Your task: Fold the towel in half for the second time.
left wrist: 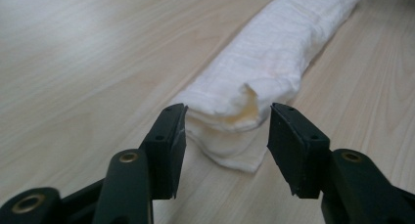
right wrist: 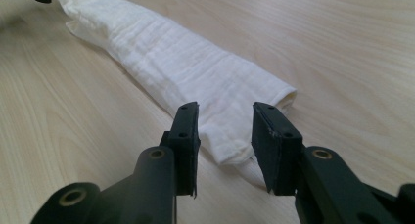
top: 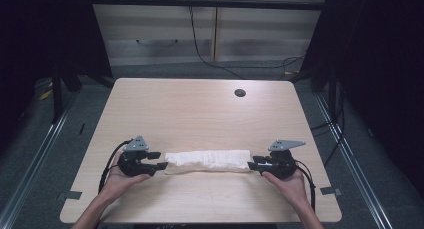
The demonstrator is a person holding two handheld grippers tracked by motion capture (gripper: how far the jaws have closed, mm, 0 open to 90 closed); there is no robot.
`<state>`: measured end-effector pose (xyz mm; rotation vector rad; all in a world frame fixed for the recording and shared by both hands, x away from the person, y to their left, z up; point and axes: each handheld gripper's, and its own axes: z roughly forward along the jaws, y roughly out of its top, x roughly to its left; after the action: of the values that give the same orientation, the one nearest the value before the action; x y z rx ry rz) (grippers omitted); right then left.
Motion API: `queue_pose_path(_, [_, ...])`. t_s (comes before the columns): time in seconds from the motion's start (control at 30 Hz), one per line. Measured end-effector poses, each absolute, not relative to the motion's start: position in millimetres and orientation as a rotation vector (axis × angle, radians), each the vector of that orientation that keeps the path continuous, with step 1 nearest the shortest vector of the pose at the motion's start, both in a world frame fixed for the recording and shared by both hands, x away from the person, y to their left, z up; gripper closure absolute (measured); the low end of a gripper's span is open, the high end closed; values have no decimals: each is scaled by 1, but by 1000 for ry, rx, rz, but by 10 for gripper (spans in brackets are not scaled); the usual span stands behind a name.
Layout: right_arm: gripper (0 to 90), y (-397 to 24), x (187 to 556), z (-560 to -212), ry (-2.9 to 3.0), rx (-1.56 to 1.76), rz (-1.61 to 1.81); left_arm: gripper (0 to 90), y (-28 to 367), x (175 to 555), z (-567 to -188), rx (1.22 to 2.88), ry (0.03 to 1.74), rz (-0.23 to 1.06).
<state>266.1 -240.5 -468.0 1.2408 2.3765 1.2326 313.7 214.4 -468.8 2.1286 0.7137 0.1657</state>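
A long rolled white cloth (top: 209,160) lies crosswise near the front edge of a pale wood-grain table (top: 200,114). At its left end the left gripper (top: 161,160) has its jaws parted around the tip, gripping nothing. At its right end the right gripper (top: 252,164) is likewise parted. Beyond the cloth are a cable hole (top: 240,93), grey floor and cabinets (top: 210,29).
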Motion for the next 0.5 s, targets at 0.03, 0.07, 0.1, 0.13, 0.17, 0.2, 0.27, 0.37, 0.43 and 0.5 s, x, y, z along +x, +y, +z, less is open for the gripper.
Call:
queue_pose_path(0.03, [610,-244,264,-465,2354,1244,1246,454,217,312,-466,2115,710,175])
queue_pose_path(0.07, [603,-246,262,-464,2347,1248,1253,448,219,311,-464,2099,717,176])
queue_pose_path(0.1, [603,-246,262,-464,2347,1248,1253,448,222,309,-462,2093,717,187])
queue_pose_path(0.13, [599,-247,260,-463,2336,1263,1248,440,224,308,-460,2085,722,193])
queue_pose_path(0.17, [595,-249,259,-463,2328,1258,1251,432,226,306,-459,2082,723,200])
queue_pose_path(0.2, [589,-251,257,-462,2323,1260,1251,422,228,305,-457,2074,727,212])
queue_pose_path(0.27, [576,-255,252,-461,2306,1274,1253,409,233,303,-455,2072,739,230])
queue_pose_path(0.37, [550,-263,242,-459,2276,1288,1248,352,242,300,-452,2046,775,239])
queue_pose_path(0.43, [544,-266,240,-458,2266,1292,1250,346,249,296,-450,2025,802,259])
queue_pose_path(0.5, [523,-272,235,-459,2243,1301,1262,339,255,292,-451,2012,826,269])
